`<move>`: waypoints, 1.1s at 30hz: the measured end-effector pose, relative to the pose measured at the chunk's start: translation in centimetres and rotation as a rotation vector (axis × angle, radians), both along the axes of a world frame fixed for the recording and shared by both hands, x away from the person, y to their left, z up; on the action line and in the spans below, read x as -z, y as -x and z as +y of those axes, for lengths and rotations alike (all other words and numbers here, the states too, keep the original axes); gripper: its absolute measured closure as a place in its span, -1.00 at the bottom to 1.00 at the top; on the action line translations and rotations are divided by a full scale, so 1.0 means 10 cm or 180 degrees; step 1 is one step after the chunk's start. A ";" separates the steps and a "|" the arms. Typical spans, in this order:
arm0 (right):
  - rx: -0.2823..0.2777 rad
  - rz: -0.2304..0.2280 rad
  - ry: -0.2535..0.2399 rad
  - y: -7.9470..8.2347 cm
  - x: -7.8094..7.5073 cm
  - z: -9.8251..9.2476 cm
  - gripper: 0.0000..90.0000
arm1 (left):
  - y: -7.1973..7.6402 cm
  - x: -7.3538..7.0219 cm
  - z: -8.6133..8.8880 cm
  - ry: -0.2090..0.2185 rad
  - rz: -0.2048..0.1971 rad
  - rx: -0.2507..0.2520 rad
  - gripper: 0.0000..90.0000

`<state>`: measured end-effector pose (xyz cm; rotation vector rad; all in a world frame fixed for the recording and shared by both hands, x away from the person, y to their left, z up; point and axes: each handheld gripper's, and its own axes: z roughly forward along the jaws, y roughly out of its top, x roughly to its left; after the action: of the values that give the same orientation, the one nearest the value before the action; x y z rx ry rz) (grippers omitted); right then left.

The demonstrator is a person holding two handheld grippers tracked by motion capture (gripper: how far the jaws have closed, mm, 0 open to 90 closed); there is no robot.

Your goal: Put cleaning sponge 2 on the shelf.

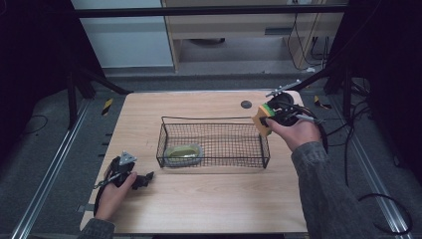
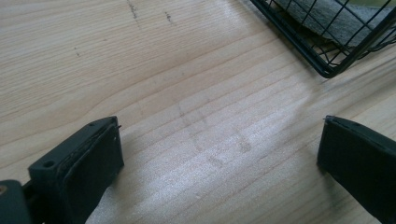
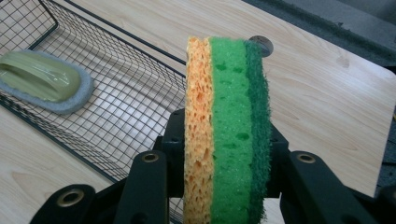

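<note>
— Orange-and-green sponge (image 3: 227,130): where is it?
— Clamped in the right gripper (image 3: 229,154), held beside the wire basket (image 1: 214,149); its lower end is cut off.
— And the left gripper (image 2: 219,158)?
— Jaws apart over bare table (image 2: 187,93); the basket's scrubber (image 3: 42,81) is partly hidden.

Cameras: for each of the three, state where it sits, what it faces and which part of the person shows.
High view: above the person's side, looking forward and down on the table; both forearms and hands, the left tool and the right tool show.
Left gripper view: on the left tool, aimed at bare tabletop and a corner of the wire basket; its open jaws show.
Right gripper view: on the right tool, facing the clamped sponge; its jaws show.
Shared: all three show the basket and the scrubbing pad in it.
</note>
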<state>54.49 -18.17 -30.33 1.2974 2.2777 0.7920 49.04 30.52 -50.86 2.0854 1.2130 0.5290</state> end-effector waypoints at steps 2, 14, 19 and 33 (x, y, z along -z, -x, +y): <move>0.0007 0.0020 -0.0006 -0.02 0.05 0.02 0.42 | 0.00 0.00 0.00 0.0001 0.0000 0.0000 -1.00; -0.0003 0.0101 -0.0001 -0.10 0.34 0.14 0.42 | 0.00 0.00 0.00 -0.0018 -0.0002 0.0012 -1.00; 0.0021 0.0127 0.0087 -0.15 0.46 0.17 0.42 | 0.00 0.00 0.00 -0.0018 -0.0002 0.0012 -1.00; 0.0082 0.0233 0.0209 -0.26 0.77 0.23 0.42 | 0.00 0.00 0.01 -0.0019 -0.0001 0.0013 -1.00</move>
<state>57.07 -15.90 -38.05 1.3437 2.3186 0.6658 49.07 30.57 -50.84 2.0923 1.2082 0.5316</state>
